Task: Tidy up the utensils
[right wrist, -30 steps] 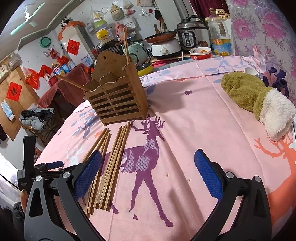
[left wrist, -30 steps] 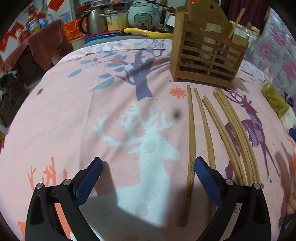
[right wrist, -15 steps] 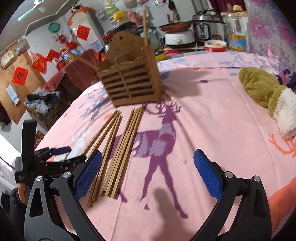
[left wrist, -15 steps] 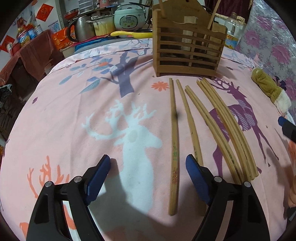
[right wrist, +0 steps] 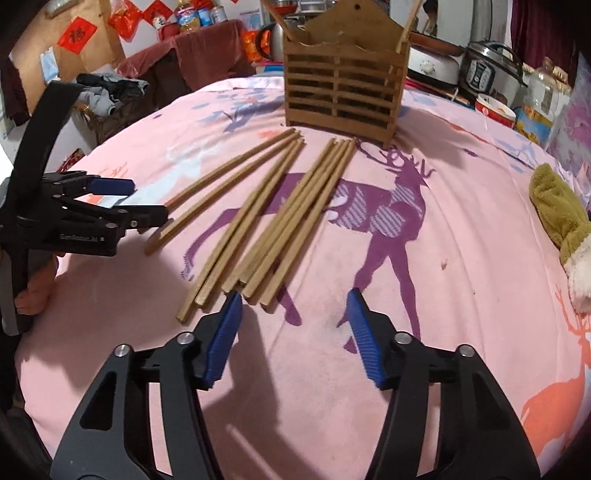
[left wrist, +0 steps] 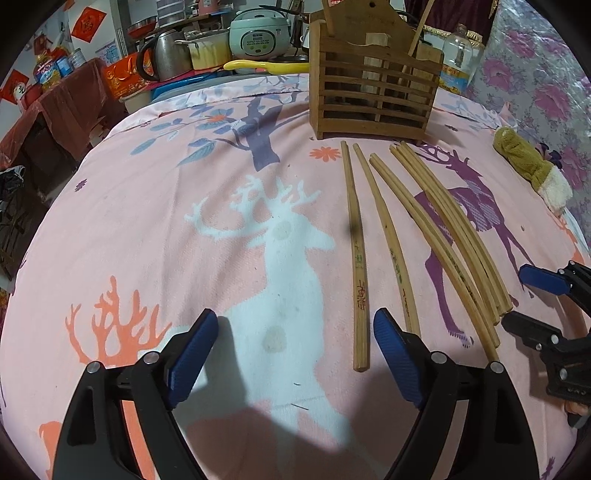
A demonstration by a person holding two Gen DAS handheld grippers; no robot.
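Several wooden chopsticks (left wrist: 373, 236) lie fanned on the pink deer-print cloth (left wrist: 184, 221), in front of a slatted wooden holder (left wrist: 373, 107) that has a few sticks standing in it. My left gripper (left wrist: 295, 321) has its jaws opening. The near end of the leftmost chopstick (left wrist: 360, 354) lies between them, close to the right finger and untouched. My right gripper (right wrist: 293, 295) is closing, its tips just short of the near ends of the right-hand bundle (right wrist: 295, 221), and the pads press on nothing. The holder (right wrist: 343, 96) stands behind that bundle. Each gripper shows in the other's view: the right gripper (left wrist: 543, 302), the left gripper (right wrist: 122, 203).
An olive and white plush mitt (left wrist: 528, 170) lies at the right edge of the cloth (right wrist: 480, 258). Behind the holder are a rice cooker (left wrist: 258, 35), a kettle (left wrist: 166, 55), a yellow spoon (left wrist: 266, 66) and bottles. The cloth drops away at the left, toward a draped table (right wrist: 192, 59).
The right gripper rolled, moved left up to the bundle's near ends, and its jaws narrowed. The left gripper shifted sideways along the cloth, and the right gripper now shows at its right edge.
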